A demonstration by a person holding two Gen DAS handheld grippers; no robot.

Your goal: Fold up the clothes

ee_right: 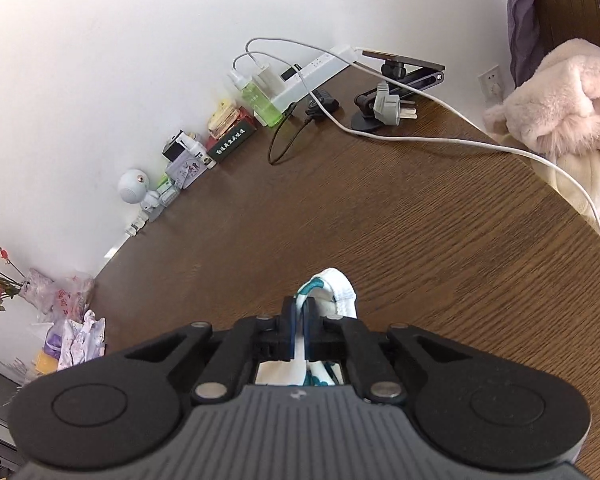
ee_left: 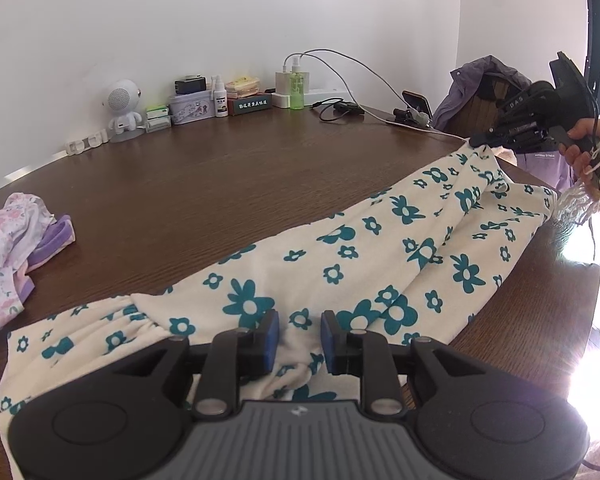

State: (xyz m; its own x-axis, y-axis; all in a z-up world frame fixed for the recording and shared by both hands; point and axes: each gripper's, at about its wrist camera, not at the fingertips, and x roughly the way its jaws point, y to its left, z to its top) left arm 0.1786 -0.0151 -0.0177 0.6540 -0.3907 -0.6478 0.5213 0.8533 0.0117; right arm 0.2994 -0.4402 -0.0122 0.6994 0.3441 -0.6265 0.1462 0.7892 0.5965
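A cream garment with teal flowers (ee_left: 340, 264) lies stretched across the brown table (ee_left: 220, 184), from its gathered waistband at the near left to the far right. My left gripper (ee_left: 300, 334) is open, its blue pads on either side of the cloth near the waistband. My right gripper (ee_left: 476, 142) shows in the left wrist view at the far right, pinching the garment's far end and lifting it a little. In the right wrist view my right gripper (ee_right: 299, 316) is shut on a fold of the flowered garment (ee_right: 332, 288).
A pink and purple floral garment (ee_left: 8, 240) lies at the table's left edge. Along the back wall stand a white robot speaker (ee_left: 122, 110), boxes, a green bottle (ee_left: 297, 90), a power strip with cables and a phone stand (ee_left: 414, 110). A pink fluffy cloth (ee_right: 560, 112) is at the right.
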